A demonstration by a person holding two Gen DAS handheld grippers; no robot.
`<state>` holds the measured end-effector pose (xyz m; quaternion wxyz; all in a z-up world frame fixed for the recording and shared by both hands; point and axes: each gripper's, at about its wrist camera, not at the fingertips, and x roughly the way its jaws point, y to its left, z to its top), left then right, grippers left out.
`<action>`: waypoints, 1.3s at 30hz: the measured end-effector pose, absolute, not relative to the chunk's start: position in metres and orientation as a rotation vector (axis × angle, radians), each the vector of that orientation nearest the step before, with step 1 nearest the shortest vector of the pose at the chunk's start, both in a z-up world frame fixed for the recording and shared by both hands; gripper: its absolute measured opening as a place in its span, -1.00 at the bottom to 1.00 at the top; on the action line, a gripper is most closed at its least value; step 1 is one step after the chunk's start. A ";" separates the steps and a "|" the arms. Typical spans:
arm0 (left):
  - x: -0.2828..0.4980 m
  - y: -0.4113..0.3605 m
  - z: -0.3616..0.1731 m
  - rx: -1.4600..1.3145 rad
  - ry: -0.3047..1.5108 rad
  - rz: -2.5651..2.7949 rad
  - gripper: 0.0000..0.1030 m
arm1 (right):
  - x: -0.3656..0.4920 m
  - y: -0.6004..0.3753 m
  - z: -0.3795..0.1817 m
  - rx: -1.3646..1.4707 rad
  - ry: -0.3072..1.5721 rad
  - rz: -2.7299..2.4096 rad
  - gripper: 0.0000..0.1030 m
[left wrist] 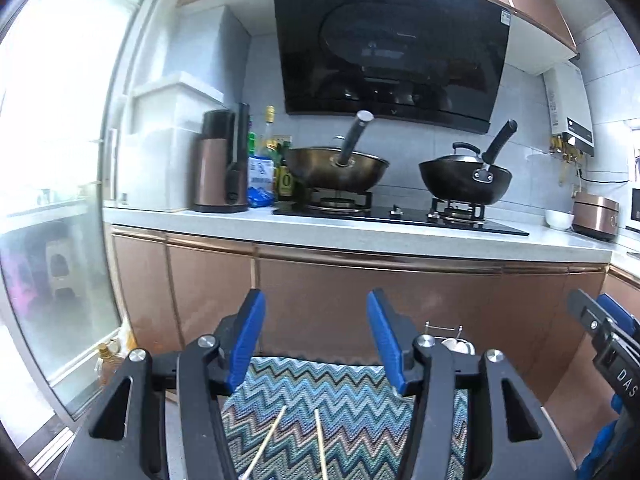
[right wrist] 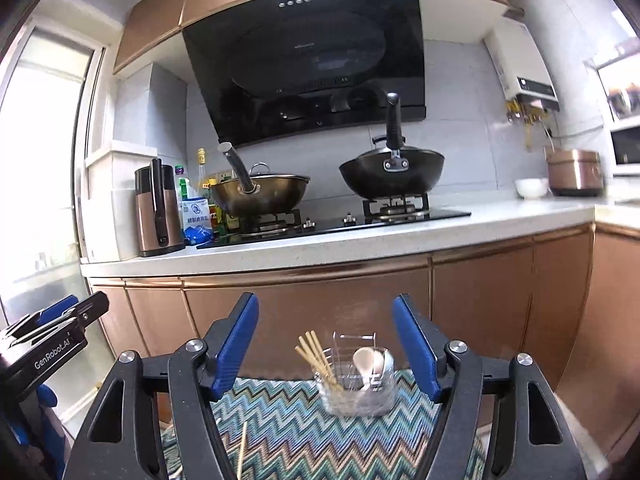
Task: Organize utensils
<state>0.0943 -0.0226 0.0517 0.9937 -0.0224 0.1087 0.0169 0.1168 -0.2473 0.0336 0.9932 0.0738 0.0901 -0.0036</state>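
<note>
A clear utensil holder (right wrist: 356,384) stands on the zigzag mat (right wrist: 304,436). It holds several wooden chopsticks (right wrist: 314,354) on its left and white and metal spoons (right wrist: 370,362) on its right. My right gripper (right wrist: 325,348) is open and empty, its jaws wide on either side of the holder, nearer the camera. Two loose chopsticks (left wrist: 296,444) lie on the mat (left wrist: 352,412) below my left gripper (left wrist: 316,340), which is open and empty. One loose chopstick (right wrist: 241,450) shows in the right wrist view. The holder's top (left wrist: 450,338) peeks behind my left gripper's right finger.
Copper cabinet doors (right wrist: 320,296) and a white counter (right wrist: 360,240) stand behind the mat. On the hob sit two woks (right wrist: 260,194) (right wrist: 392,176). A kettle (right wrist: 158,208), bottles, a rice cooker (right wrist: 576,172) and a white bowl (right wrist: 530,188) are on the counter. A glass door (left wrist: 52,200) is at left.
</note>
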 end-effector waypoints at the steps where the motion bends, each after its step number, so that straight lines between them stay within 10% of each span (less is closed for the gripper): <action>1: 0.089 -0.021 0.051 -0.044 0.217 0.040 0.01 | 0.114 -0.246 0.033 0.139 0.183 -0.016 0.38; 39: 0.043 0.010 0.028 -0.047 0.255 0.145 0.15 | 0.046 -0.216 0.033 -0.081 0.088 -0.276 0.94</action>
